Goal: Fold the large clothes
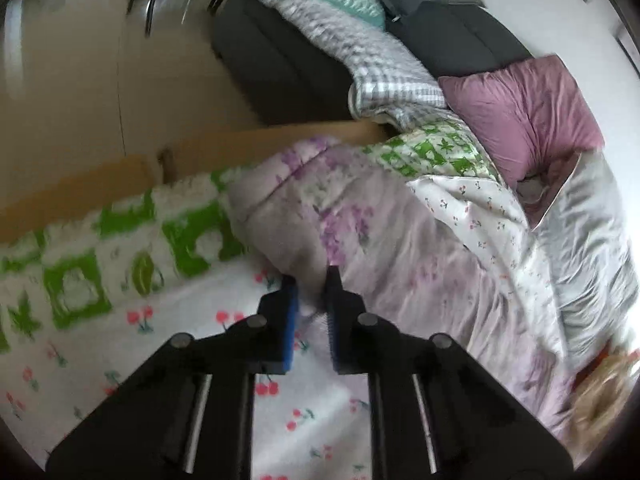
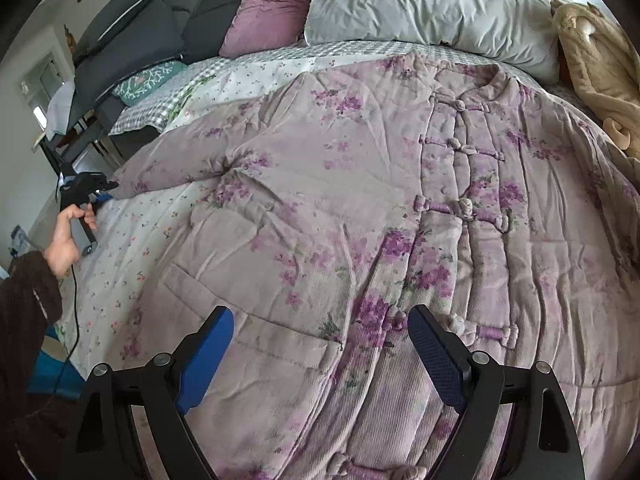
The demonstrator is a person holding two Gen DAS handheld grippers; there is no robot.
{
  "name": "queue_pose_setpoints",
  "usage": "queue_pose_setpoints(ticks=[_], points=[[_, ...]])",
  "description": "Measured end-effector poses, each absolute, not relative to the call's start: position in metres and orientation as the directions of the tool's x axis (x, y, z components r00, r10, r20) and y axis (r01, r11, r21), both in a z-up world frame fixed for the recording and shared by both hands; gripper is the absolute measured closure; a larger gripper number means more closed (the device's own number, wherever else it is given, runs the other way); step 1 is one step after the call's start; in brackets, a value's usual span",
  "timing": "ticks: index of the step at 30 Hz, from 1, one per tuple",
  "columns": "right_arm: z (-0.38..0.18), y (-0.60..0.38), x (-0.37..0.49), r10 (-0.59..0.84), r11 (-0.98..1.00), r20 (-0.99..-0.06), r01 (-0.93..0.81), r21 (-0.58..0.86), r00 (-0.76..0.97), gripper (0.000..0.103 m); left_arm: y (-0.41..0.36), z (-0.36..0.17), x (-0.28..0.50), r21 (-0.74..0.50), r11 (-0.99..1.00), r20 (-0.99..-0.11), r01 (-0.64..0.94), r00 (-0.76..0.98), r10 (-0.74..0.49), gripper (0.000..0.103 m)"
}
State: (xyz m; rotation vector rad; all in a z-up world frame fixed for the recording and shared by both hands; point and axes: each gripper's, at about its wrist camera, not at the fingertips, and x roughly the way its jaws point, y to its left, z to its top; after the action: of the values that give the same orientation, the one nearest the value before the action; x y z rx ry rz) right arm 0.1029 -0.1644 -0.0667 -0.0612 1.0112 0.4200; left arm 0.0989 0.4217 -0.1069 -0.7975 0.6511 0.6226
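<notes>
Your quilted lilac jacket with purple flower print and knotted cloth fastenings (image 2: 360, 208) lies spread flat, front up, across the middle of the bed, its stand-up collar toward the head edge where the crumpled pale grey pillow (image 2: 420, 4) and the mauve pillow (image 2: 268, 4) sit. It rests on a white sheet printed with small red cherries (image 2: 132, 240), and one sleeve stretches out to the side edge of the bed nearest the dark grey sofa (image 2: 132, 36). At the end of that sleeve your left gripper (image 1: 311, 280) has its jaws drawn close together and pinching the cuff: from its own camera the lilac cloth bunches up right between the blue pads (image 1: 290, 320), though the picture is blurred. From the right wrist view you see your left hand (image 2: 66, 236) wrapped round the gripper's handle, a dark sleeve (image 2: 28, 304) behind it and a black cable hanging down. Your right gripper (image 2: 320, 344) hovers over the lower front of the jacket near the foot edge, jaws spread wide with nothing between them, one either side of the lowest fastenings and the patch pocket. A green-and-white patterned cover (image 1: 100, 252) lies along the side edge of the bed, and a tan plush toy (image 2: 600, 64) lies at the head corner beside the grey pillow.
</notes>
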Motion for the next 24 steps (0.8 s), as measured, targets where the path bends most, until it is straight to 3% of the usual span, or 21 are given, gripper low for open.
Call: queue_pose_setpoints(ticks=[3,7,9,10,11,18,24], points=[[-0.064,-0.167,0.105,0.299,0.927,-0.820,-0.351,0.130,0.487,0.013,0.409,-0.108,0.110,-0.260,0.585,-0.772,-0.768,0.529,0.352,0.088],[-0.037,-0.188,0.100,0.251,0.961,-0.732,-0.254,0.110,0.633,0.013,0.376,-0.093,0.132,0.024,0.591,-0.792,-0.807,0.345,0.504,0.072],[-0.023,-0.200,0.094,0.210,0.973,-0.688,-0.218,0.076,0.695,0.013,0.363,-0.082,0.131,0.027,0.625,-0.794,-0.780,0.363,0.488,0.052],[-0.018,-0.207,0.092,0.169,0.981,-0.677,-0.189,0.044,0.716,0.013,0.357,-0.077,0.128,0.019,0.641,-0.794,-0.768,0.378,0.476,0.030],[-0.016,-0.212,0.092,0.132,0.987,-0.677,-0.162,0.018,0.724,0.013,0.344,-0.068,0.126,0.016,0.666,-0.787,-0.746,0.401,0.468,0.015],[-0.005,-0.274,0.079,-0.166,0.985,-0.659,0.088,-0.150,0.734,0.013,0.246,-0.029,0.116,0.082,0.822,-0.809,-0.563,0.445,0.385,0.013],[0.003,-0.359,0.054,-0.353,0.934,-0.653,0.290,-0.207,0.670,0.013,0.156,0.004,0.090,-0.030,0.899,-0.831,-0.438,0.511,0.221,0.013]])
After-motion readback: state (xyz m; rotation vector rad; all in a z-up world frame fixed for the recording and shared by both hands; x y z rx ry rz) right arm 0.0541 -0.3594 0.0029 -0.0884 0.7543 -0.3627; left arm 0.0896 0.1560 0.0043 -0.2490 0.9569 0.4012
